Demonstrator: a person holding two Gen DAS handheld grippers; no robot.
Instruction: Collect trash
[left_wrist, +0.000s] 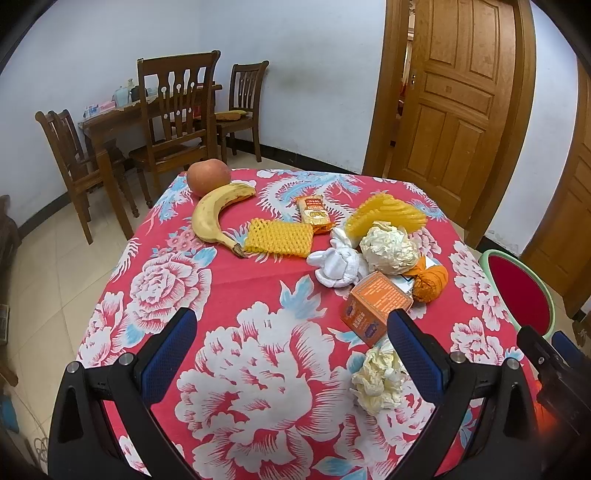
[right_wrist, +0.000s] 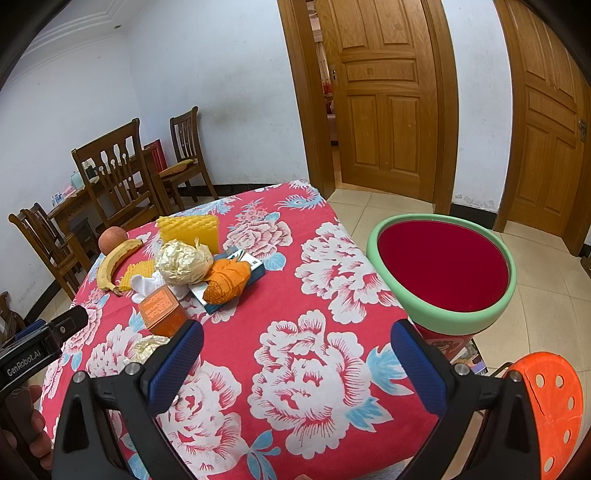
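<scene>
Left gripper (left_wrist: 291, 343) wide open, right gripper (right_wrist: 297, 354) wide open, both tilted downward

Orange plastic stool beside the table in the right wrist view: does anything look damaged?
Yes. The orange plastic stool with round holes has a thin dark crack running across its seat, down from near the top edge. Nothing else on it looks broken.

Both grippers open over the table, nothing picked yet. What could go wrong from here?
The banana and apple sit near the trash and could get binned by mistake. The pile is packed tight: lifting the paper ball may drag the sock. The bin stands off the table, so drops could hit the floor.
</scene>
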